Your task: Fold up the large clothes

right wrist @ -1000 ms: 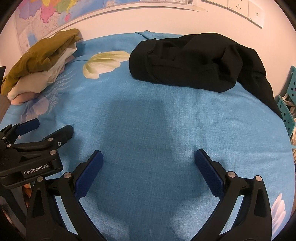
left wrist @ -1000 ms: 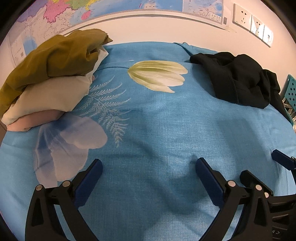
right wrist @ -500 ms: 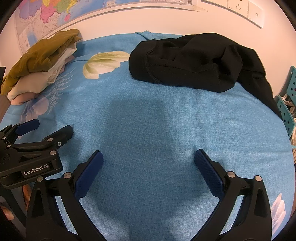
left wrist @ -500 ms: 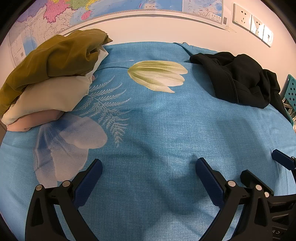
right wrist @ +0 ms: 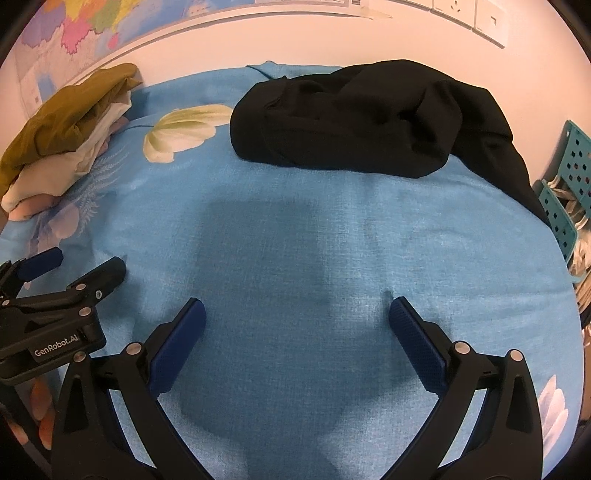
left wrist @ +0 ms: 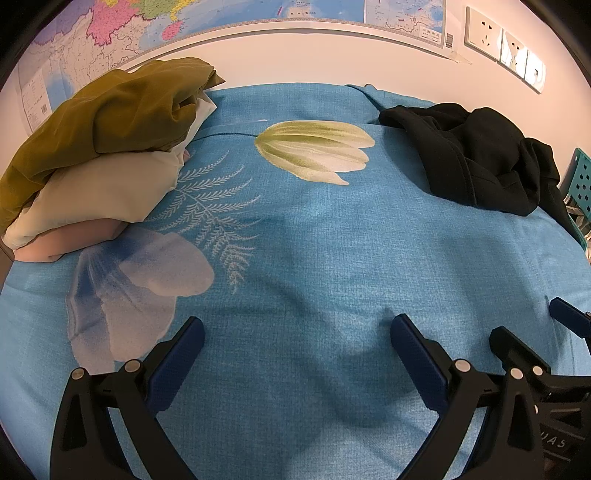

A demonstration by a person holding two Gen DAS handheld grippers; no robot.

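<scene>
Two grippers, both over a bed covered by a blue floral sheet (left wrist: 332, 258). Left gripper (left wrist: 295, 350): fingers spread wide apart, holding nothing. Right gripper (right wrist: 295, 325): fingers likewise apart and empty, just beside the left one. One black garment (right wrist: 369, 118), crumpled in a heap at the far right of the bed near the wall, well apart from both grippers. One stack of folded clothes (left wrist: 99, 155) at the far left: olive on top, cream beneath, pink at the bottom. One teal perforated basket (right wrist: 569, 184) past the bed's right edge. Map (left wrist: 184, 22) and wall sockets (left wrist: 502, 44) above.
</scene>
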